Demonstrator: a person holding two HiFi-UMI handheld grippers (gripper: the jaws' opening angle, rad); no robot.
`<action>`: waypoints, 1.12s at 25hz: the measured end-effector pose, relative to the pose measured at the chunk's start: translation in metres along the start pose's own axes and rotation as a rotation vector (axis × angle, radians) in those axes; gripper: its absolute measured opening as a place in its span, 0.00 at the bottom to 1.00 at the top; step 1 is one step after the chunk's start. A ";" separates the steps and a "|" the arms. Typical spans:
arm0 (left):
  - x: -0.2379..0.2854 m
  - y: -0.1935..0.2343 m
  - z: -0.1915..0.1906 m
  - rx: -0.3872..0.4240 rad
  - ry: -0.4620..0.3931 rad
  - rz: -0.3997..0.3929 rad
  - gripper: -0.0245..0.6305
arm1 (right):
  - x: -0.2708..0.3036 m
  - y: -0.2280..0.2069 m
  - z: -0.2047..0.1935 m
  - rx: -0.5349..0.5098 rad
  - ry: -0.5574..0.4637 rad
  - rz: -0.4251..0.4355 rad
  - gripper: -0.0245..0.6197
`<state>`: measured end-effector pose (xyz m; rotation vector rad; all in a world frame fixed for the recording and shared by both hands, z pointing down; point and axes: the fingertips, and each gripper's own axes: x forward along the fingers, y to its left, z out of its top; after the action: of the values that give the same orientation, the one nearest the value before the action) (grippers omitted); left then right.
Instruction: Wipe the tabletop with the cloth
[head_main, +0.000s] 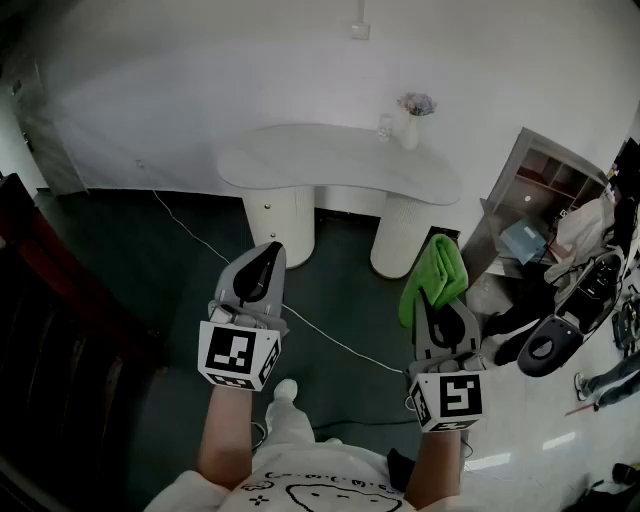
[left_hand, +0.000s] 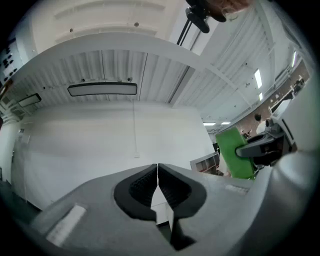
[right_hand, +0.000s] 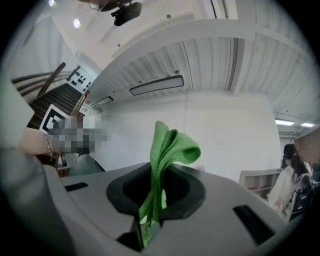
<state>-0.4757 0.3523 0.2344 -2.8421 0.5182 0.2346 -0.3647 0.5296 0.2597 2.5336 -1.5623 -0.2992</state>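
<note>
Your right hand-held gripper (right_hand: 151, 200) is clamped on the green cloth (right_hand: 171, 145), held in the air well apart from the counter (head_main: 330, 165). The cloth looks soft, light and limp, so grip it by a bunched fold. Your left hand-held gripper (left_hand: 158, 176) is closed, empty.

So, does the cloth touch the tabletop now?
Apart. In the head view the cloth stands up from the shut right claw, short of the tabletop; none of it lies on that surface.
</note>
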 end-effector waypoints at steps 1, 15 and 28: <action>0.003 -0.001 -0.003 0.002 -0.001 -0.001 0.07 | 0.002 -0.001 -0.003 -0.004 0.002 0.001 0.10; 0.103 0.030 -0.044 -0.008 0.021 -0.021 0.07 | 0.097 -0.044 -0.030 0.008 0.026 -0.004 0.10; 0.234 0.119 -0.103 -0.027 0.030 -0.014 0.07 | 0.261 -0.063 -0.064 -0.016 0.055 0.005 0.11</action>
<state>-0.2915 0.1413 0.2616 -2.8782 0.5053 0.1978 -0.1805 0.3254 0.2839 2.5031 -1.5406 -0.2383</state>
